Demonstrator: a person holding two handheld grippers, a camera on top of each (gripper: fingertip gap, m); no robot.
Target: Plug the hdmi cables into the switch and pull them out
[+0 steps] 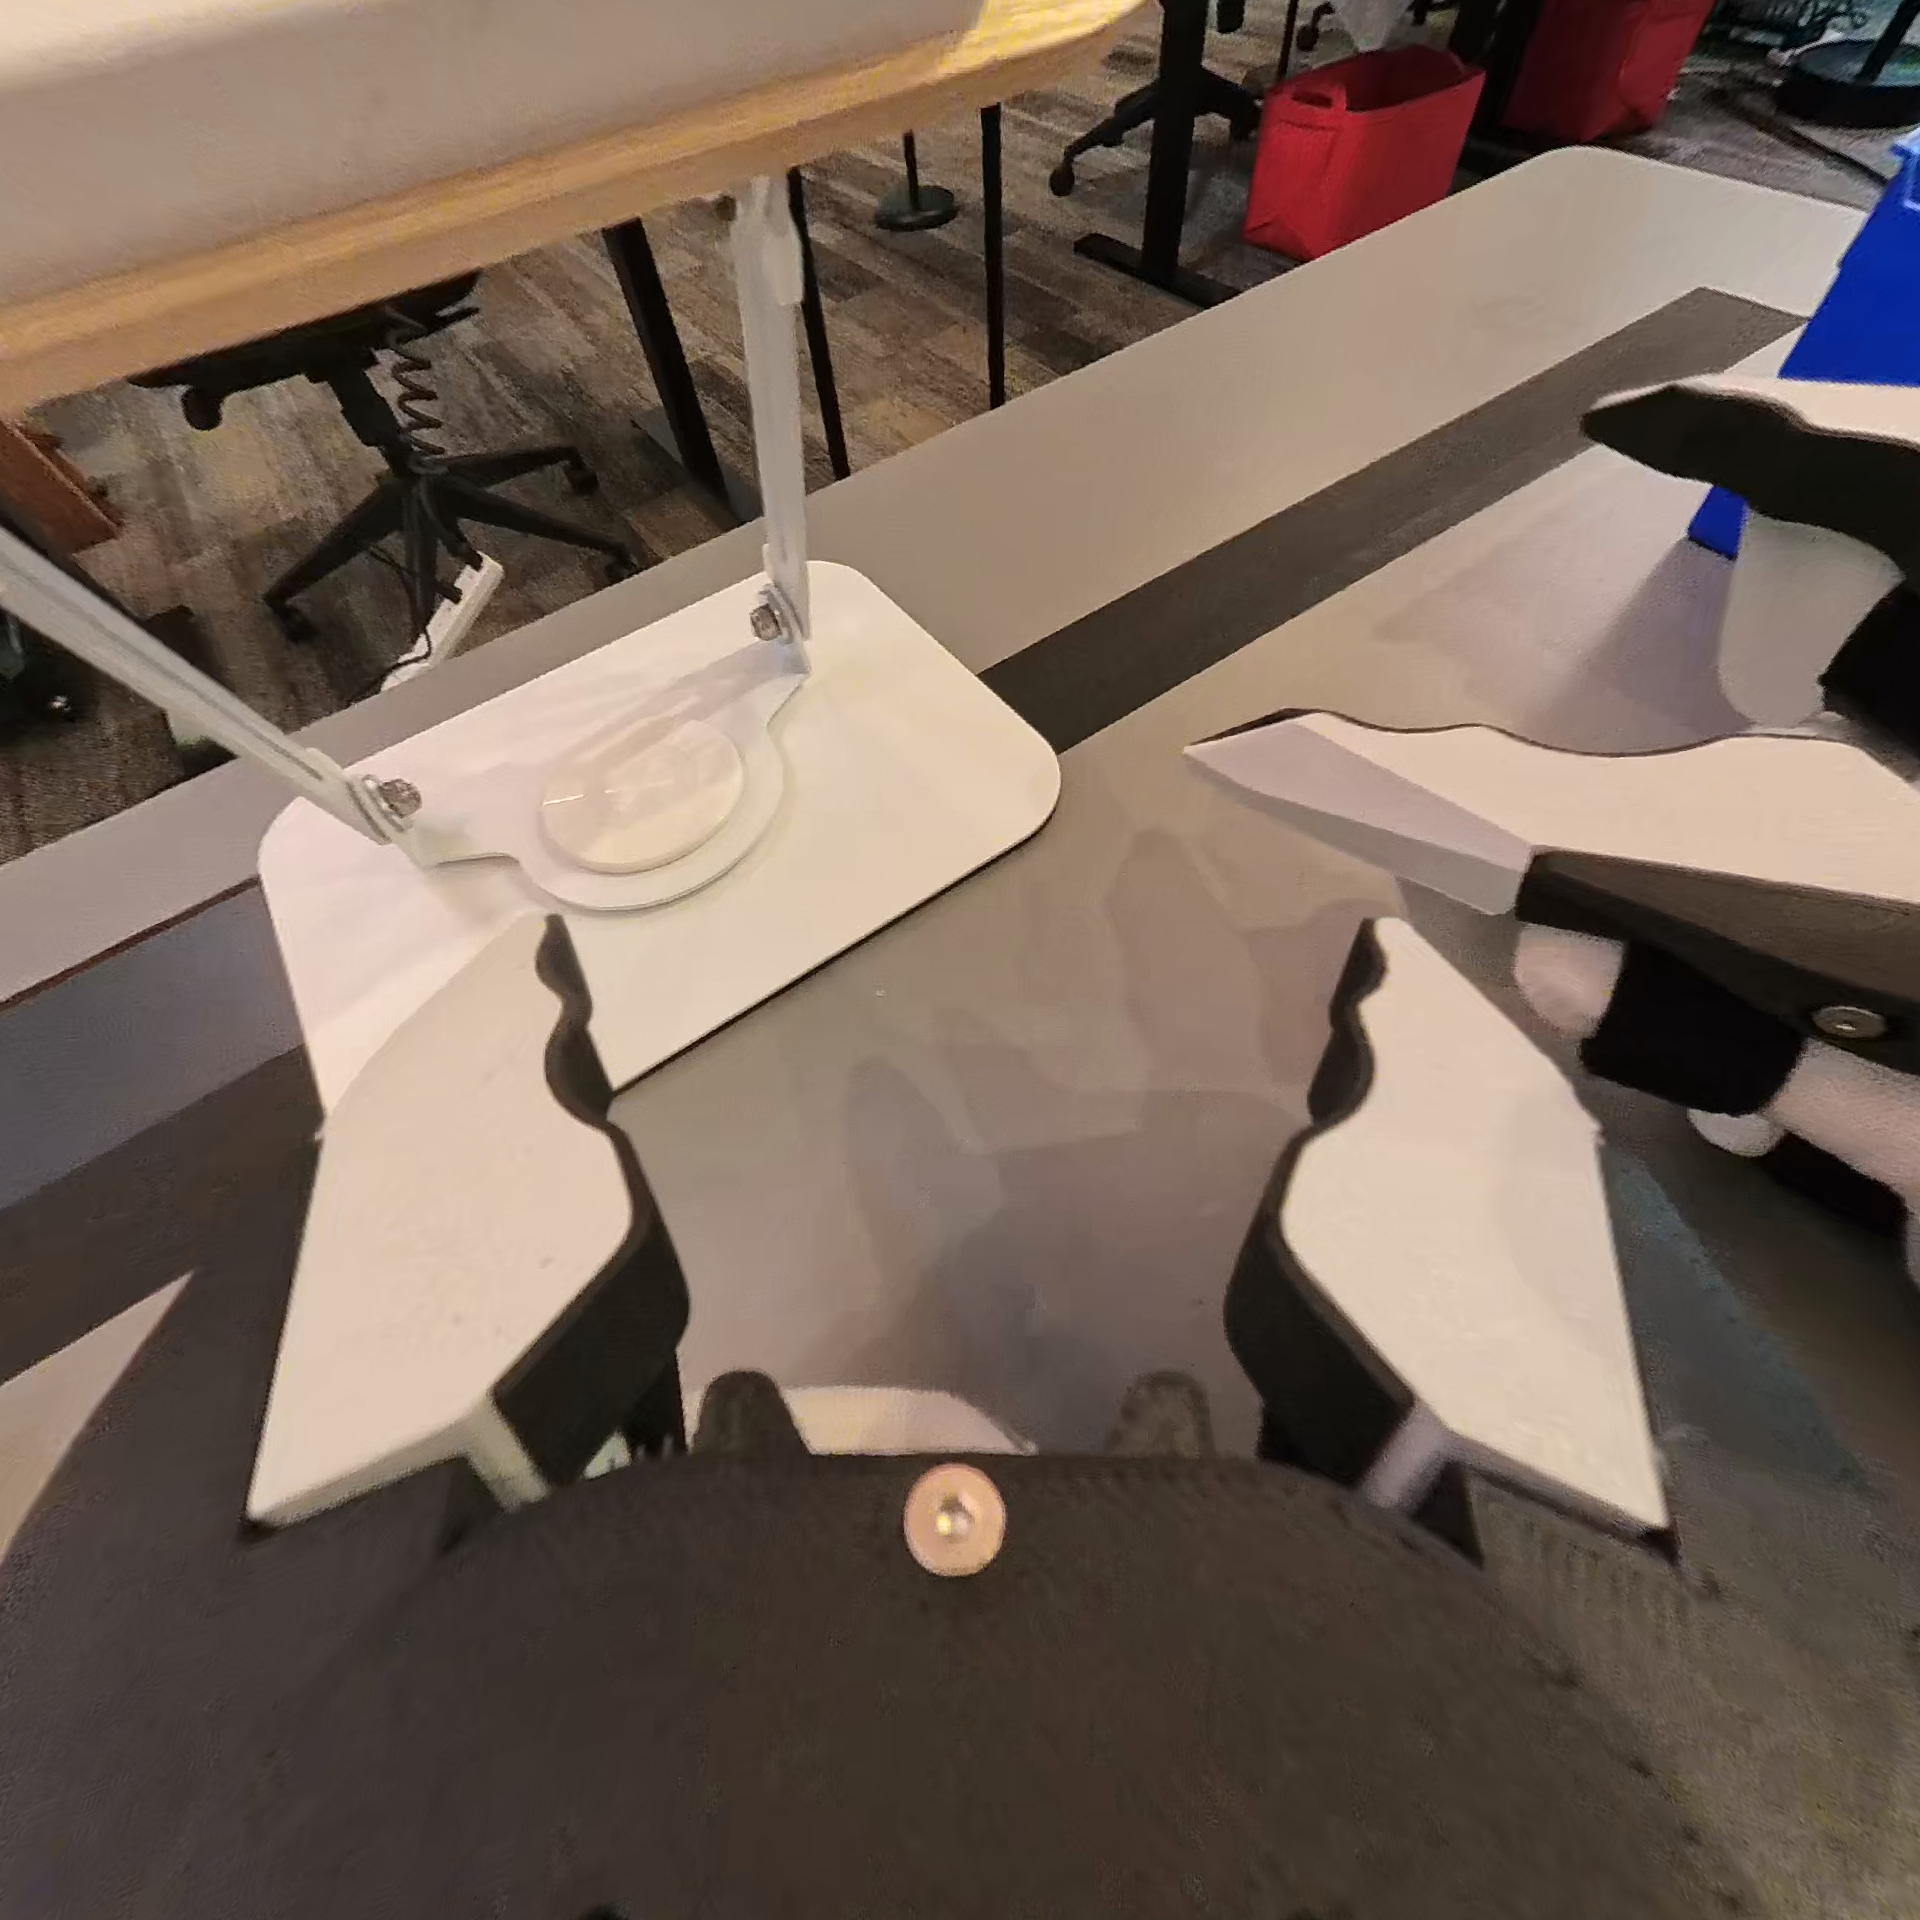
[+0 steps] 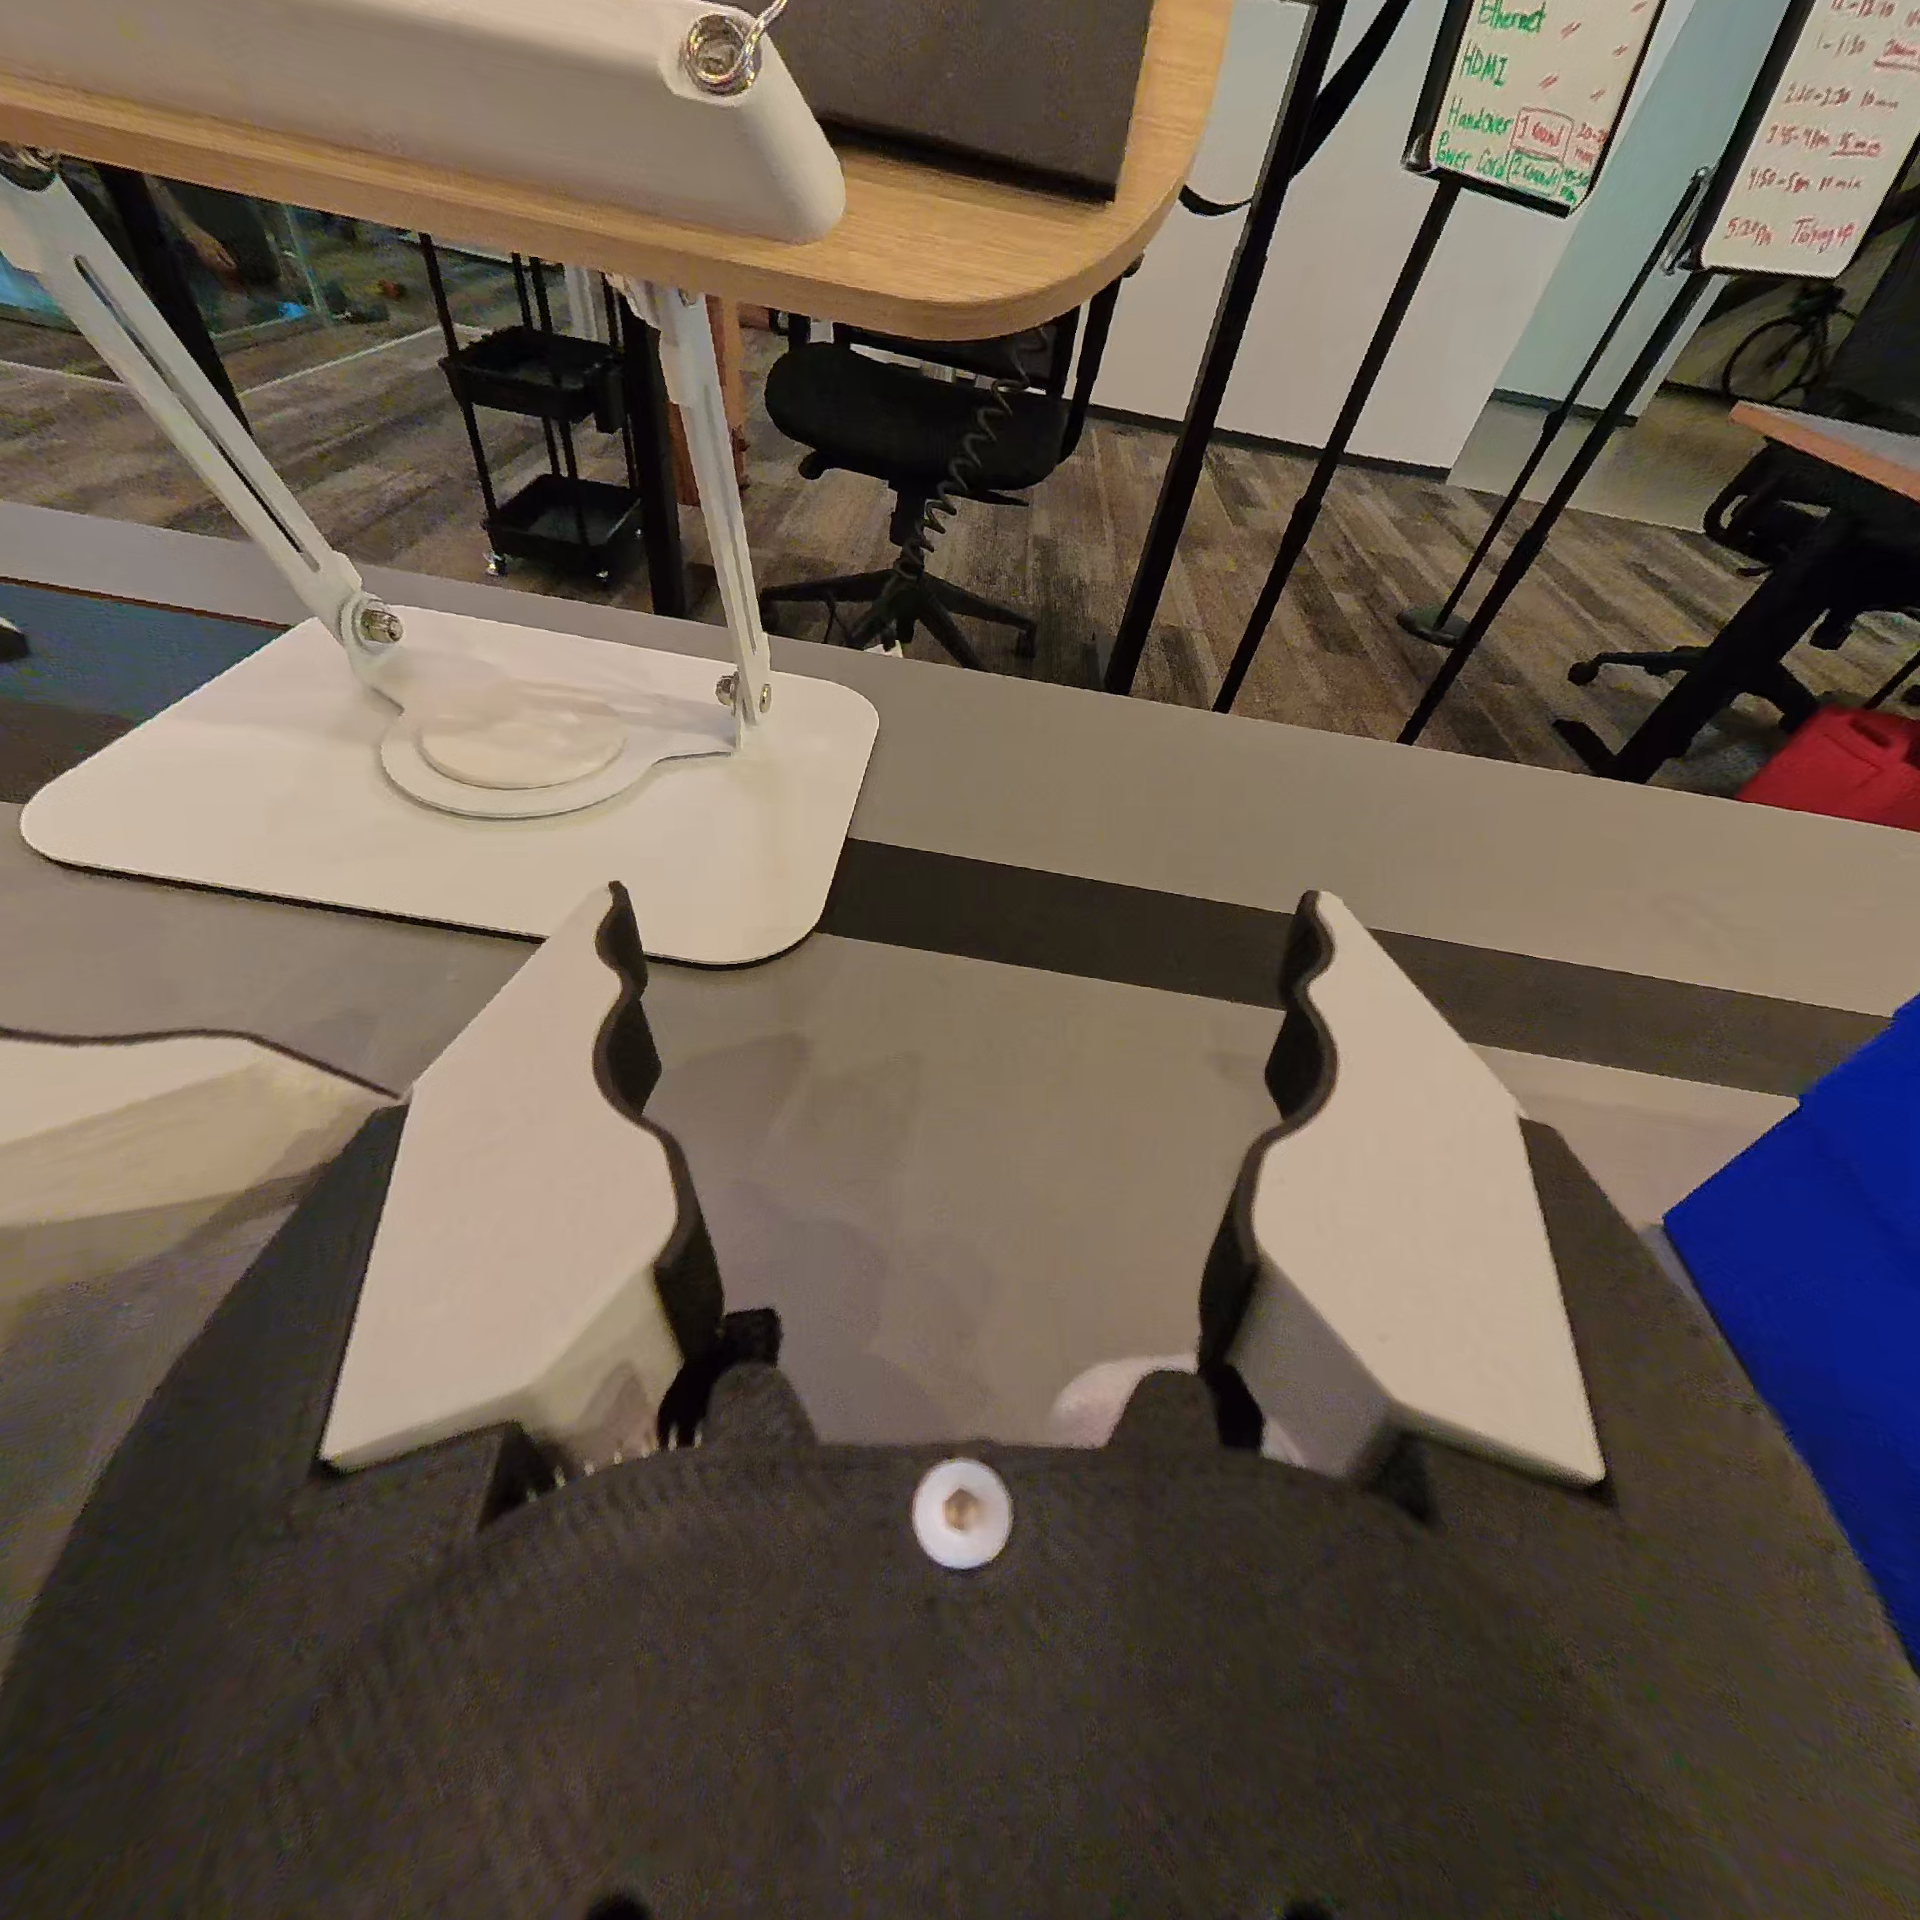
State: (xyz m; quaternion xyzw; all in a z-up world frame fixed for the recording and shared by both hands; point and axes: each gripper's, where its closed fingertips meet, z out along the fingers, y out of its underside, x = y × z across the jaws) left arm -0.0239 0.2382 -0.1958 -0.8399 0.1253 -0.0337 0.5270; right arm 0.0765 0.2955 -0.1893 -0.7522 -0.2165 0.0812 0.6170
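Stand base (image 1: 727, 790): white flat plate with rounded corners, lying on the table at 11 o'clock from the left gripper; a round white disc sits at its middle, two white slotted arms bolted to it rise toward 12 o'clock.
Stand top (image 2: 436, 94): white block carried by the arms, above the plate, at 11 o'clock in the right wrist view.
Table (image 1: 1143, 520): grey top with a dark strip (image 2: 1143, 935) running across it; the plate overlaps the strip.
Left gripper (image 1: 966, 956): white fingers with black wavy inner pads, spread wide apart, nothing between them; only bare table shows in the gap.
Right gripper (image 2: 956, 925): same build, fingers likewise spread, gap empty; in the left wrist view it lies at 3 o'clock, side on, a white-gloved hand (image 1: 1808, 1132) behind it.
Blue box (image 2: 1829, 1299): at 3 o'clock from the right gripper, on the table edge; contents cannot be told.
Cables and switch: not visible in either view; their place cannot be told.
Wooden desk (image 2: 935, 260): beyond the table at 12 o'clock, black office chair (image 2: 914, 436) beneath it.
Red bin (image 1: 1361, 156): on the floor at 1 o'clock in the left wrist view.
Whiteboards (image 2: 1538, 94): on black stands at 1 o'clock, handwritten.
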